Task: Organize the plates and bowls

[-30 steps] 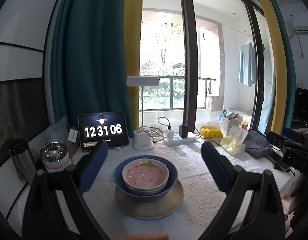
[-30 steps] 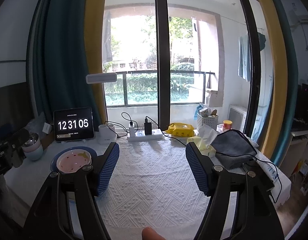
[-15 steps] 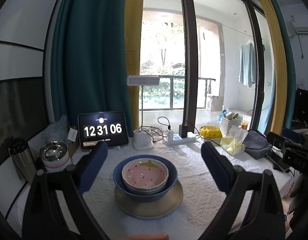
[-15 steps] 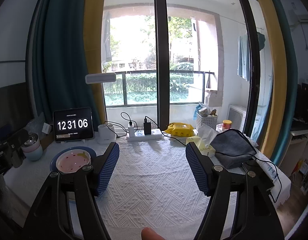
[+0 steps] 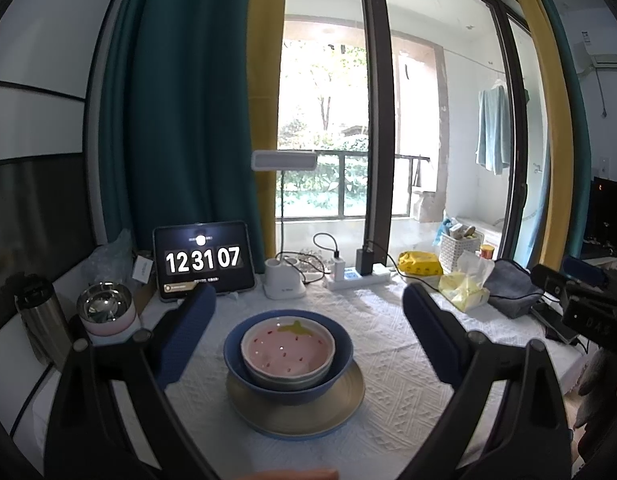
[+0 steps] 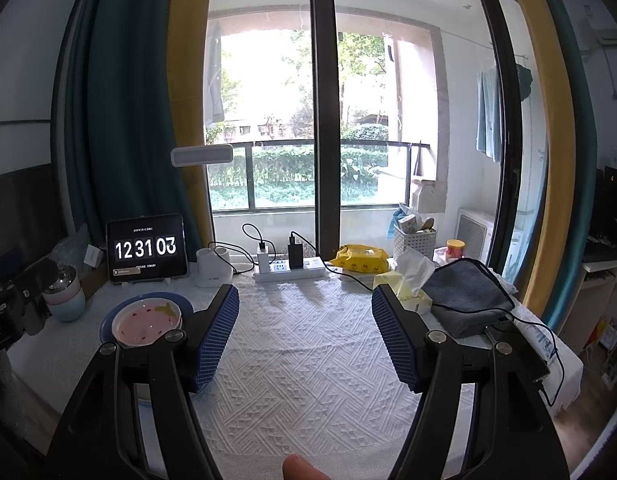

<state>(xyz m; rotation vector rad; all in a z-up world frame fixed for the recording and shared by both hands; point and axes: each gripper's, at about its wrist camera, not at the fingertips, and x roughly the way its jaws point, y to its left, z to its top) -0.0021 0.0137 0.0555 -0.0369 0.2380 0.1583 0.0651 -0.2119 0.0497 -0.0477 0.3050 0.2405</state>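
A pink strawberry-print bowl point(image 5: 287, 350) sits inside a blue bowl point(image 5: 244, 360), which rests on a tan plate point(image 5: 348, 400) on the white tablecloth. My left gripper point(image 5: 306, 328) is open and empty, its jaws wide on either side of the stack, just above and behind it. In the right wrist view the stack point(image 6: 146, 318) lies at the left, partly hidden by my left finger point(image 6: 216, 332). My right gripper point(image 6: 304, 332) is open and empty over the bare cloth.
A tablet clock point(image 5: 204, 262), lamp base point(image 5: 283, 284) and power strip point(image 5: 356, 278) line the back. A steel-and-pink bowl point(image 5: 104, 312) and a flask point(image 5: 40, 320) stand at the left. Tissues point(image 6: 408, 284), a grey cloth point(image 6: 466, 296) and cables lie at the right.
The clock has ticked from 12:31:06 to 12:31:07. Both grippers and the stack stay almost still.
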